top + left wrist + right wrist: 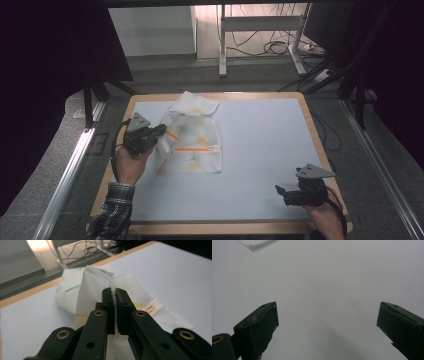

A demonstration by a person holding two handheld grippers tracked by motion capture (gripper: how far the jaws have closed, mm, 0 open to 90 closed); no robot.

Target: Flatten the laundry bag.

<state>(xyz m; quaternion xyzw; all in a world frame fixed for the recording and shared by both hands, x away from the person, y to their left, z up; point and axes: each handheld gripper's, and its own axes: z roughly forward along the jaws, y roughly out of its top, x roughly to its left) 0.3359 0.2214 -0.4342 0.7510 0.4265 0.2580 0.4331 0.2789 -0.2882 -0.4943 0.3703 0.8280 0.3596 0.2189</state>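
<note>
The room is dark at both sides, with a grey floor, cables and the metal legs of another stand behind. In the middle is the desk, a pale blue-grey matte surface with a light wooden edge.

At the left of the high view, the person's left hand, coming out of a checked sleeve, holds the left tool. Its jaws are pressed together on a raised fold of the white thin fabric bag with orange and green printed marks and an orange zipper line. In the left gripper view the same tool pinches the fold between its two black pads, and the cloth rises like a small tent above them.

The bag lies on the left-centre part of the desk, partly flat and partly lifted at its left edge. It looks very light, soft and limp, with a fine woven texture; I judge it will hang down and wrinkle when lifted, so one pinch will not keep it in shape. A second hold at a far corner or near the zipper seam would probably be safer, because the seam seems stiffer.

At the right, near the front corner, the right tool rests low with nothing in it. In the right gripper view its jaws stand wide apart over bare desk.
</note>
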